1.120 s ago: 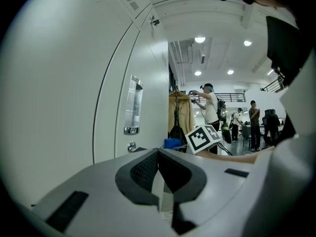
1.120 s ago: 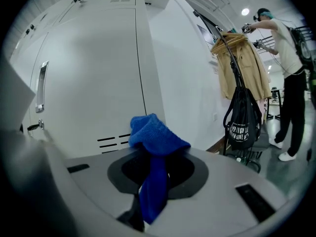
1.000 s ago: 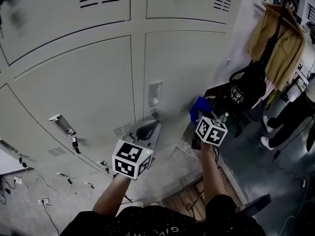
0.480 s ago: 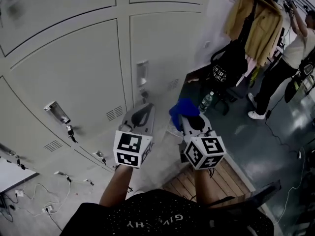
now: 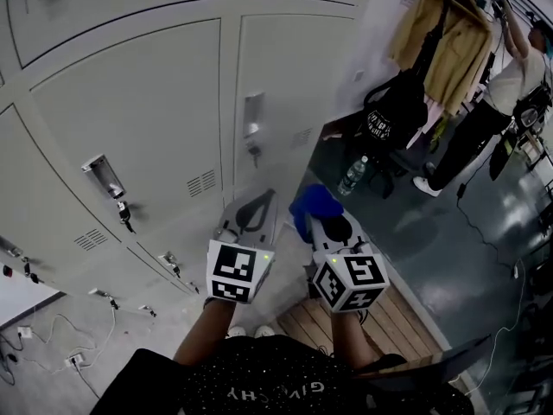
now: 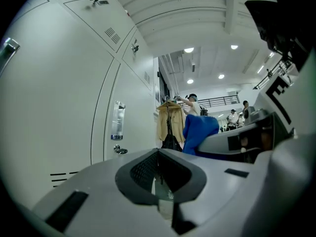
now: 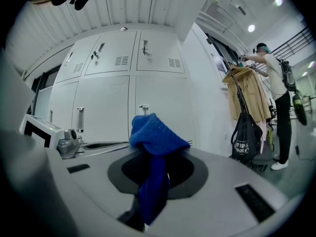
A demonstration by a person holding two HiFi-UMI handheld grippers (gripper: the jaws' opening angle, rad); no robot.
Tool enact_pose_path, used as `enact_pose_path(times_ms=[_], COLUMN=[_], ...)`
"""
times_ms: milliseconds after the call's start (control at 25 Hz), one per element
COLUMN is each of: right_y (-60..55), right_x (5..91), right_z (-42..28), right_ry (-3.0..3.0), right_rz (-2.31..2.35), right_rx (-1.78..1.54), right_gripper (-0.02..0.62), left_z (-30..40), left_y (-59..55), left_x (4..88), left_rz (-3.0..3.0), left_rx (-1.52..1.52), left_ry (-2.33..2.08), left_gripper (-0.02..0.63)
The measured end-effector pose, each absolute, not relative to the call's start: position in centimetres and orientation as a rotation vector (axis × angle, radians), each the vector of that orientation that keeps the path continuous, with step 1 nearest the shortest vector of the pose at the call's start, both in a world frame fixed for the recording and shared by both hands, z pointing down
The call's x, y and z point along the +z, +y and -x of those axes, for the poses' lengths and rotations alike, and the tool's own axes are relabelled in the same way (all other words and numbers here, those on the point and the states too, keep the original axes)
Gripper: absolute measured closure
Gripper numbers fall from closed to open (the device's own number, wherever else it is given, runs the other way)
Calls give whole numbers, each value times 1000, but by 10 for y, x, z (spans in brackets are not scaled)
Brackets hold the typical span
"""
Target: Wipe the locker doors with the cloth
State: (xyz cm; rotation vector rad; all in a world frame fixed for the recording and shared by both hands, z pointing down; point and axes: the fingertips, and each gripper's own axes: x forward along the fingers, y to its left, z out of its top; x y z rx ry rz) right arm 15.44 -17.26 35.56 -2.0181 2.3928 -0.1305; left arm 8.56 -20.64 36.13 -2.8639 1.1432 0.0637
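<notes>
Both grippers are held side by side at waist height in front of the lockers, close together but not touching. The right gripper has its jaws pressed together on the blue cloth, which bunches in a soft lump above the tips while a narrow tail hangs down between them. The left gripper is closed at the tips with nothing between its jaws, leaving only the dark teardrop opening behind them. From its own view the cloth sits just to its right. The cloth is clear of the locker doors, out in front of the lowest door at the right end of the bank. Nothing stands between it and that door. The doors are smooth, pale painted metal with rounded seams, small slotted vents and upright metal handles. The cloth looks thick and nubbly, like terry. Past the right edge of the lockers a tan jacket hangs on a rack, with a black bag below it and a plastic bottle near that. A person stands further right, reaching up. Wooden slats lie on the floor under the right gripper, and thin cables trail along the foot of the lockers at the left.
</notes>
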Motion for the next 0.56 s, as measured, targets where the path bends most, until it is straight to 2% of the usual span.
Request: enact_pose_path(times_ms=[560], right_y=[-164], right_x=[361], right_z=[-155], right_ry=[2406], right_rz=[2014], right_rx=[-157], right_gripper=[518], left_z=[-89], left_y=[-189], left_x=[361], left_rz=[2892], left_rx=[54], left_ry=[1094], left_gripper=[597])
